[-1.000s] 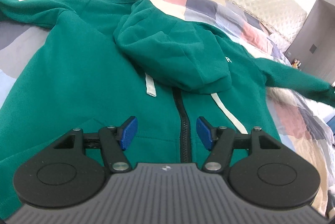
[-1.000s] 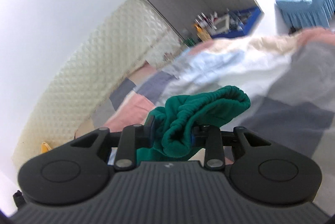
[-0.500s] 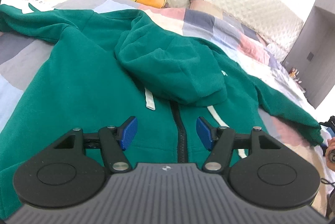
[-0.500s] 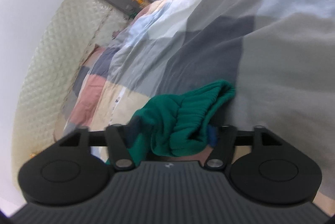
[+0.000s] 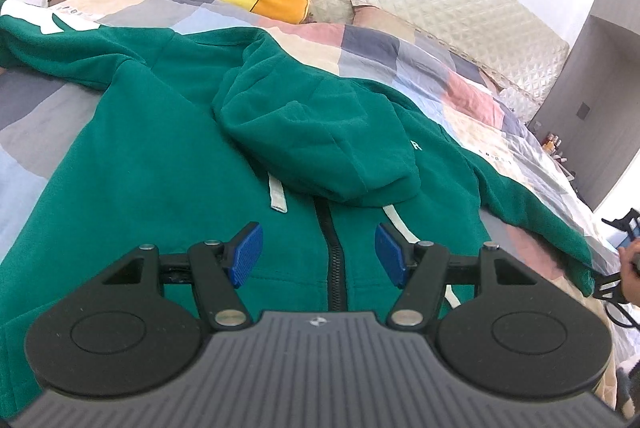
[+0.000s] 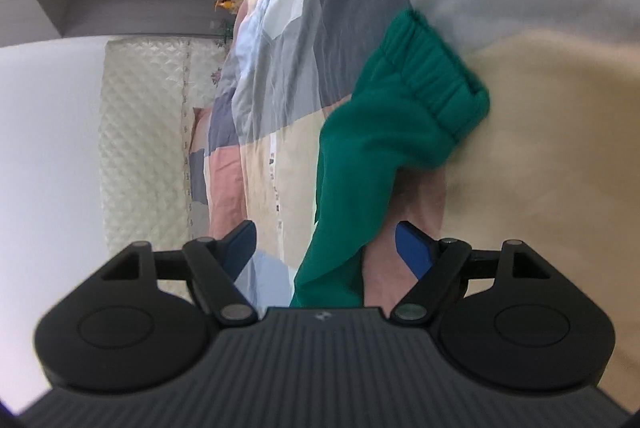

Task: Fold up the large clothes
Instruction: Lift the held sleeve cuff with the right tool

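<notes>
**Hoodie laid out on bed, right sleeve just let go**

Hoodie, green with a front zip, lies face up across the patchwork bed cover, hood flopped forward over the chest, collar toward the headboard edge. Both sleeves stretch outward toward the bed's side edges.

Left gripper hovers over the zip near the hem, blue pads spread, nothing between them.

Right gripper sits near the right edge of the bed. Its jaws are opening; the right sleeve runs between them but neither pad presses on it. The ribbed cuff rests on the cover beyond.

Risks, as judged: the sleeve lies twisted and bunched near the cuff, so any fold taken now may set creases. The hood, left on the chest, would bulk up the fold. Loose fabric could snag the spreading fingers on withdrawal.
</notes>
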`<move>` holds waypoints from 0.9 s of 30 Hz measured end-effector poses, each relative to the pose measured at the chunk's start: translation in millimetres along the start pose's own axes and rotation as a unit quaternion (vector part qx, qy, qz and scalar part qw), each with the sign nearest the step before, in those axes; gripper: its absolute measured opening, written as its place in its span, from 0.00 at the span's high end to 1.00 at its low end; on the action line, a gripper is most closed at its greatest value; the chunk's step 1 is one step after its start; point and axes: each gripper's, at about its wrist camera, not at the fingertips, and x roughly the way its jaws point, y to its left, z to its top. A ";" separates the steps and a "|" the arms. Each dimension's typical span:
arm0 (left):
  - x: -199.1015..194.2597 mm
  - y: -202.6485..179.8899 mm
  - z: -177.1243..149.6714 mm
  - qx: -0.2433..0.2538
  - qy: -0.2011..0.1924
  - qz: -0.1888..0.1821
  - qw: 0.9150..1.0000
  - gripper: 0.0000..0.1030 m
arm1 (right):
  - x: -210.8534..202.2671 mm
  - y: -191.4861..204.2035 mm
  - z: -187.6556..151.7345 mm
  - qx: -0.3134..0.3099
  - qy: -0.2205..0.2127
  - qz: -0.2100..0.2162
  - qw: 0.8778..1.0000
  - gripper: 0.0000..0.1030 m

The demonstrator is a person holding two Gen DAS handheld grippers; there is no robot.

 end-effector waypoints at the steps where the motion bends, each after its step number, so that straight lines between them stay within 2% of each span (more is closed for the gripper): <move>1: 0.9 0.8 0.0 -0.001 0.002 0.000 1.000 0.34 | 4.4 -4.6 -2.6 0.018 -0.009 -0.002 1.000 0.23; 4: 5.9 2.9 -0.2 -0.008 0.011 0.001 1.000 0.34 | 22.1 -22.4 -7.5 0.077 -0.007 -0.009 0.997 0.23; 9: 14.0 5.0 -2.0 -0.012 0.026 0.001 1.000 0.34 | 47.4 -24.0 0.2 0.065 -0.025 0.020 0.997 0.23; 13: 20.8 5.6 -3.7 -0.011 0.034 0.005 0.999 0.34 | 61.2 -18.2 23.6 0.048 -0.080 0.001 0.996 0.23; 16: 27.4 5.3 -6.4 -0.009 0.044 0.008 0.999 0.34 | 77.8 -26.9 39.9 0.068 -0.106 0.002 0.992 0.24; 21: 35.1 4.8 -9.8 -0.006 0.054 0.018 0.998 0.34 | 92.9 -26.0 52.1 0.059 -0.122 0.011 0.991 0.26; 22: 36.3 4.3 -10.5 -0.004 0.055 0.020 0.998 0.34 | 93.4 -25.5 54.5 0.059 -0.123 0.010 0.991 0.30; 23: 37.1 3.3 -10.9 -0.002 0.055 0.022 0.998 0.34 | 93.4 -23.8 56.8 0.057 -0.125 0.005 0.990 0.41; 24: 38.1 2.2 -11.5 0.001 0.056 0.024 0.998 0.34 | 92.9 -21.4 60.5 0.047 -0.125 -0.005 0.991 0.48; 26: 39.6 -0.2 -12.1 0.007 0.056 0.025 0.998 0.34 | 94.1 -17.3 70.3 0.015 -0.119 -0.027 0.992 0.74; 27: 40.1 -1.3 -12.6 0.011 0.056 0.026 0.998 0.34 | 93.8 -15.3 75.6 0.000 -0.117 -0.033 0.993 0.77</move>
